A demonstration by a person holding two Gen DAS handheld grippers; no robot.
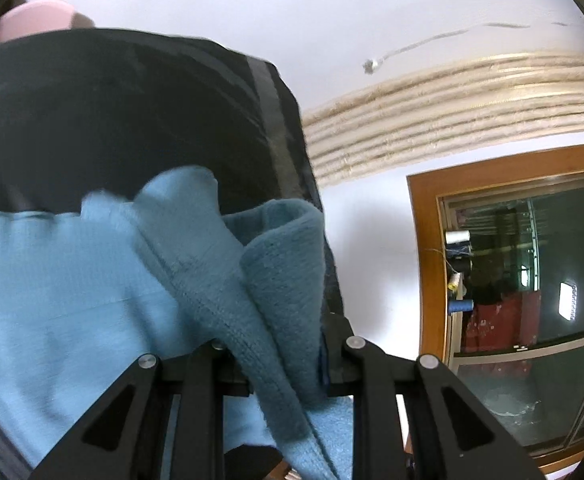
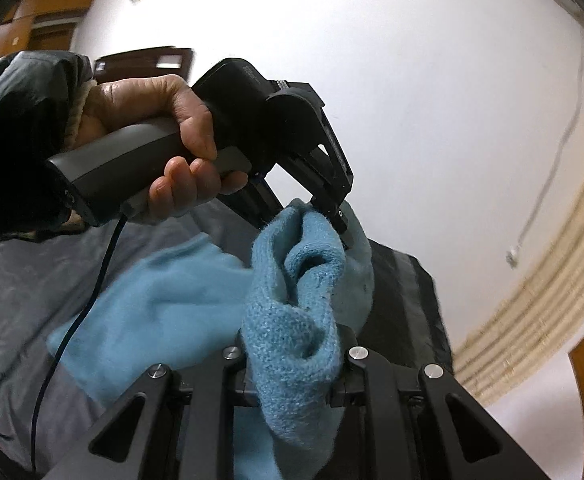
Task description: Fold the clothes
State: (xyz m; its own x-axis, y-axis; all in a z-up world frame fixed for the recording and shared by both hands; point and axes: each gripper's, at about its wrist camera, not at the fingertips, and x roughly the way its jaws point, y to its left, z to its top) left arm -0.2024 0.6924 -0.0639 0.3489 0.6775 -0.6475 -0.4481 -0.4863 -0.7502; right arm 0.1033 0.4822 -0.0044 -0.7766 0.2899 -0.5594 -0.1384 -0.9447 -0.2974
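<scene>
A light blue knit garment [image 1: 91, 280] lies partly on a dark bedspread [image 1: 111, 120], with one bunched edge lifted. In the left wrist view, my left gripper [image 1: 287, 376] is shut on a thick fold of that edge. My right gripper [image 2: 292, 384] is shut on another bunched fold of the garment [image 2: 163, 292], which drapes over its jaws. The right wrist view also shows the left gripper [image 2: 342, 224] pinching the cloth just beyond, held by a hand [image 2: 151, 112] in a dark sleeve [image 2: 15, 100]. Both grips are close together, raised above the bed.
The grey bedspread [image 2: 11, 300] spreads out below and to the left. A dark cable [image 2: 91, 292] hangs from the left gripper's handle across the garment. A wood-framed window [image 1: 532, 280] is on the right, white wall with a beige ribbed band [image 1: 452, 108] behind. Something pink [image 1: 35, 20] sits far left.
</scene>
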